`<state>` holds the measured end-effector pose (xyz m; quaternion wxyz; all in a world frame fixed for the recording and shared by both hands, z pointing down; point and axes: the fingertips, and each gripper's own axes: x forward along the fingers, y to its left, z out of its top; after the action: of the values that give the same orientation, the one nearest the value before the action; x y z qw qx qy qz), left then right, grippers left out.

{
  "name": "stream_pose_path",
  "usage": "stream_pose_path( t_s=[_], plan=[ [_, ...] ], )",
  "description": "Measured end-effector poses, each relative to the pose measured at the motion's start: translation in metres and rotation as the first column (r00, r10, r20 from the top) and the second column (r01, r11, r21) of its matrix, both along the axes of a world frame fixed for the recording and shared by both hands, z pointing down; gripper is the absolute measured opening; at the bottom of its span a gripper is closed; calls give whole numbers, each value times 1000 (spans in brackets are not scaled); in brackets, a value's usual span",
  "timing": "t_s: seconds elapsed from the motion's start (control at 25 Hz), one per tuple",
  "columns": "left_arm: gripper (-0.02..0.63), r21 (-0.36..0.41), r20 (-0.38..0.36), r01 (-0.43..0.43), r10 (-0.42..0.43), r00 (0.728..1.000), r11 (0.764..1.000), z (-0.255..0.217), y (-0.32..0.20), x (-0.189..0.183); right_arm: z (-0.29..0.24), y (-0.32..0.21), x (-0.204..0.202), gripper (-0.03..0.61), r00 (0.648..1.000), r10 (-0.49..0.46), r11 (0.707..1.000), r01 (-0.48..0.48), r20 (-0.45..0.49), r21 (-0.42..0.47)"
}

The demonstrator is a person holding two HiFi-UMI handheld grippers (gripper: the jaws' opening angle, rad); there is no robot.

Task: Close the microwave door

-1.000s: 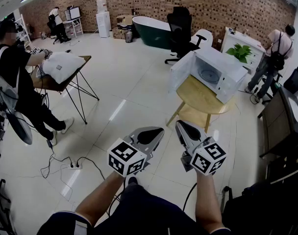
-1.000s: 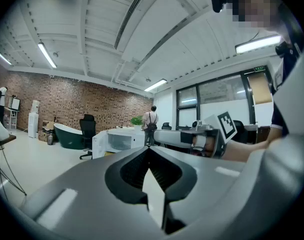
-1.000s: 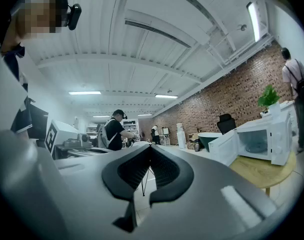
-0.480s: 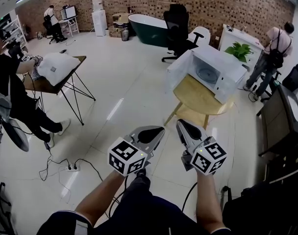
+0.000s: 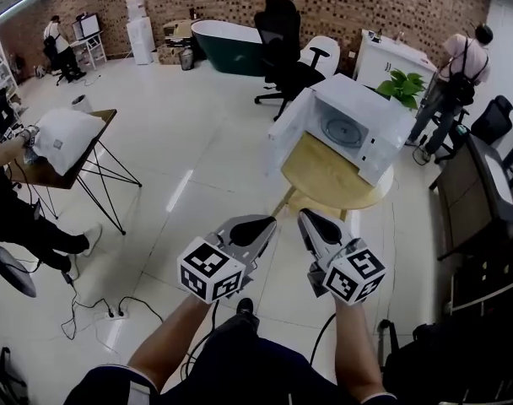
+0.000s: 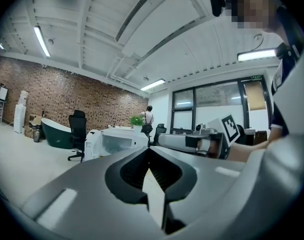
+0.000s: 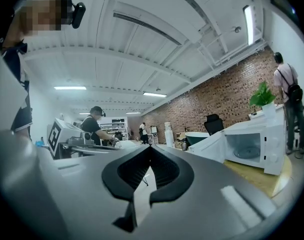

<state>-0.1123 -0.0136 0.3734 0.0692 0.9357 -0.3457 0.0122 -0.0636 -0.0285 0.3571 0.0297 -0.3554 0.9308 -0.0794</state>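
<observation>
Brick-walled, white-floored room in the head view: the microwave (image 5: pixel 362 125) sat on a round table (image 5: pixel 332 184) well ahead of me, its door (image 5: pixel 288 137) swung wide to the left. Left gripper (image 5: pixel 261 226) and right gripper (image 5: pixel 310 219) hung well short of it. Left gripper view showed its jaws pressed together, empty. Right gripper view showed the same. I judged the door light, stiff and free on its hinge, best pushed at its outer edge.

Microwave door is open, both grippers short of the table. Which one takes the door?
Left, probably. The white microwave door hangs open to the left of the white microwave, and the left gripper is on that side, nearer its free edge. The right gripper faces the microwave itself. Both are shut, empty.
</observation>
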Motion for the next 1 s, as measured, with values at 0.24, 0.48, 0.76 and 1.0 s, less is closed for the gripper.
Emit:
stream_pose_path(
  t_s=[0.24,0.48,0.76,1.0],
  plan=[
    [11,16,-19,-61,61,998,998,-1,-65,-7,5,-59,-1,2,998,58,998,-59,-19,-17],
    [11,33,-7,-120,120,993,992,7,-108,-5,9,-100,-1,2,993,115,993,-115,-24,-18],
    [11,-13,-20,-128,128,992,992,22,-140,3,16,-131,11,2,989,145,988,-146,-26,-42],
    [11,-34,-6,-71,71,997,997,34,-169,8,25,-161,21,2,993,115,991,-116,-12,-60]
  ],
)
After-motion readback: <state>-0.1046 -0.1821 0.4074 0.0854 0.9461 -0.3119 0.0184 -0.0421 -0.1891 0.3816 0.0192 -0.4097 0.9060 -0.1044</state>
